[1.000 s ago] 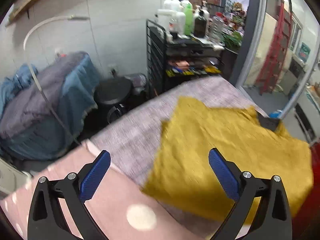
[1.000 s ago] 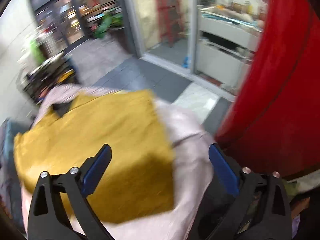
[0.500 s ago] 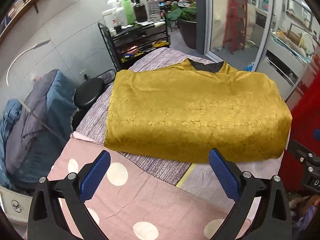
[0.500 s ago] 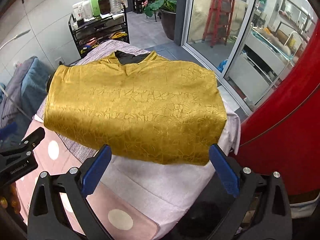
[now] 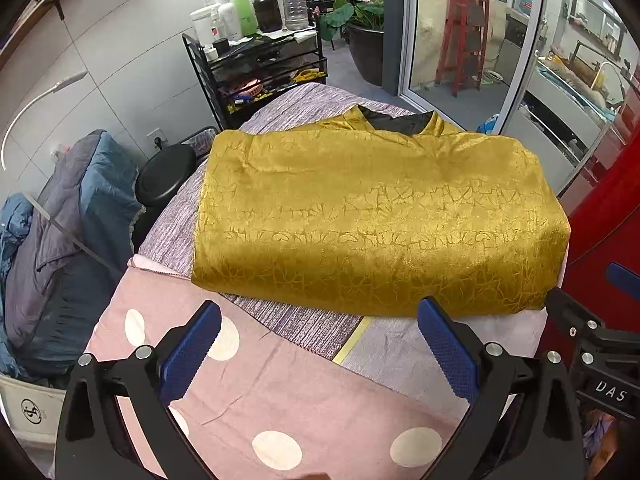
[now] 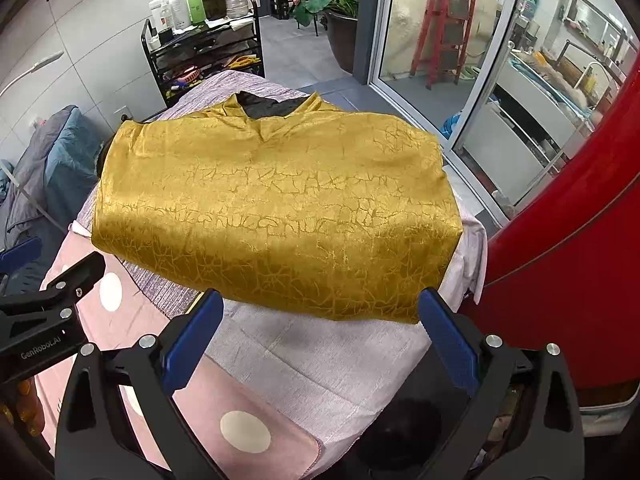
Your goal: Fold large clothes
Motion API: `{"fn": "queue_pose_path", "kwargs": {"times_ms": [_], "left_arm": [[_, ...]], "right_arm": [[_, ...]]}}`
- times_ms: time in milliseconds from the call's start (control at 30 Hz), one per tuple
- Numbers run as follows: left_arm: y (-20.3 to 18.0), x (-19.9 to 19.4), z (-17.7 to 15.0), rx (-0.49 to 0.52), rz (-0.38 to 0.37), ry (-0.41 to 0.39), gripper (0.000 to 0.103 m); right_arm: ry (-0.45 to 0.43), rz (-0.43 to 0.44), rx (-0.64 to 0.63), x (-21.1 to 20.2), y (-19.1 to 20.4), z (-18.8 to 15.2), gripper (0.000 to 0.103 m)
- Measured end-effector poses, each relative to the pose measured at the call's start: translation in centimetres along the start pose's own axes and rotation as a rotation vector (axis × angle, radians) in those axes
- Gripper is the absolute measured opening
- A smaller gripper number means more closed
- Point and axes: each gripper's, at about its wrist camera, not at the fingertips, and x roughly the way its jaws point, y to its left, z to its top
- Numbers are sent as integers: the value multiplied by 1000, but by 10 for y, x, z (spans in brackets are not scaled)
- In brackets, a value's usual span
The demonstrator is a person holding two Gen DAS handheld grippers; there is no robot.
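A gold crackle-patterned garment (image 5: 372, 216) with a black collar lining lies folded into a rectangle on the cloth-covered table (image 5: 280, 396). It also shows in the right wrist view (image 6: 276, 216). My left gripper (image 5: 318, 344) is open and empty, above the pink dotted cloth just short of the garment's near edge. My right gripper (image 6: 320, 332) is open and empty, at the garment's near right edge. Each gripper shows at the side of the other's view.
A black trolley (image 5: 260, 76) with bottles stands beyond the table. A black stool (image 5: 164, 176) and a blue-grey covered chair (image 5: 60, 220) are at left. A red panel (image 6: 568, 220) is close on the right. Glass doors (image 5: 468, 40) are behind.
Both grippers have swung and pulled back to face the folded garment squarely. The garment now lies still and flat. Both grippers stay open and empty.
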Motion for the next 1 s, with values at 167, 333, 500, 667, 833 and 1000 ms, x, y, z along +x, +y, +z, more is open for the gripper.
{"fn": "queue_pose_path", "kwargs": {"times_ms": [167,333,500,667,833,1000], "left_arm": [[0,3,-1,12,21,13,97],[0,4,-2,11,16,29,97],[-2,4,-4,27,28,30,97],[-1,6,-6,28,34,42,97],[0,6,-6,27,45,48,97],[3,6,-7,14,44,53,97]], "right_arm": [[8,9,-7,4,3,3,96],[12,14,-12,5,4,3,96],[19,18,-9,6,3,2,96],[29,25,-8,8,3,1,96],[36,33,-8,10,3,0,96],[34,41,-18,10,6,1,96]]}}
